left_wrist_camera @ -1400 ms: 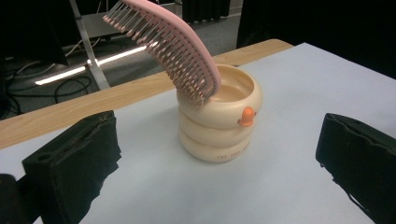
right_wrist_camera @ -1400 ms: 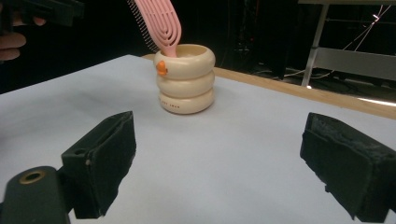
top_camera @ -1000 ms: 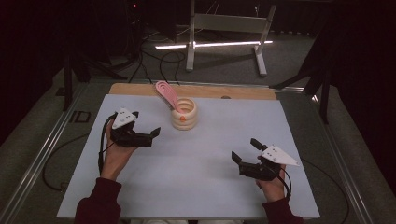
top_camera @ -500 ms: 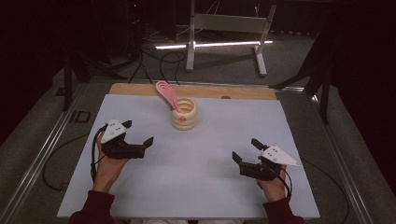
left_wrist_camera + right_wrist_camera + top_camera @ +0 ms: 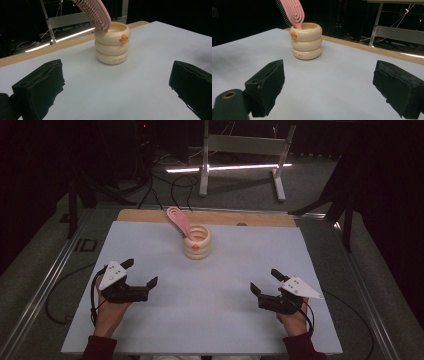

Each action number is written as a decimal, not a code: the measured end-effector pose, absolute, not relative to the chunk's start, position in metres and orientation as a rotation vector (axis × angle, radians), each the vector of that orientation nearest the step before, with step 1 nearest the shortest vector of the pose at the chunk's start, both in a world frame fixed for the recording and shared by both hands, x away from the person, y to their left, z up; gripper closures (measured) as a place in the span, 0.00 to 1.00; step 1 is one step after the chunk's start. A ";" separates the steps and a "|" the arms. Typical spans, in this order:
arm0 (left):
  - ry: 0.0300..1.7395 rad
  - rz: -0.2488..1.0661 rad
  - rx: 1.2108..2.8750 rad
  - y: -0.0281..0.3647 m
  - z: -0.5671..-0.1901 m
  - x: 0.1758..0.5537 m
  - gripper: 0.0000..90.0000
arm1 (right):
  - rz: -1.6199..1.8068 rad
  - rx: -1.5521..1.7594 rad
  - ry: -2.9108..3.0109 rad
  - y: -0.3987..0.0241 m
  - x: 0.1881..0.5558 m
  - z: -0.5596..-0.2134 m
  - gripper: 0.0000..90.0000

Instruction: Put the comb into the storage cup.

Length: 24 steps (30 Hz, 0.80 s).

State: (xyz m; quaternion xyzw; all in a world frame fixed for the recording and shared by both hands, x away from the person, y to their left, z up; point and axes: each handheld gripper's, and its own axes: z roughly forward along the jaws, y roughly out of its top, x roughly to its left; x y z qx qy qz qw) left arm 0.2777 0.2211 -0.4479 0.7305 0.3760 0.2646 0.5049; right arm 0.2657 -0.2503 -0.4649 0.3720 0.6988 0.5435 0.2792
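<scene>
Standing in the ringed cream cup (image 5: 196, 242), a pink hairbrush (image 5: 178, 221) is seen; left tongs (image 5: 141, 273) and right tongs (image 5: 265, 281) are held apart, empty, over the counter (image 5: 210, 295).

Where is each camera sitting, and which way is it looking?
High view: above the person's side, looking forward and down at the table; both hands and tongs show.
Left gripper view: rides the left tongs, facing the cream cup.
Right gripper view: rides the right tongs, facing the cup's other side.
All three share the cup and pink brush.
</scene>
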 end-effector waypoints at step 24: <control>0.934 0.663 1.686 0.250 -0.472 0.250 0.00 | 1.440 1.001 1.860 -0.264 0.256 -0.471 0.11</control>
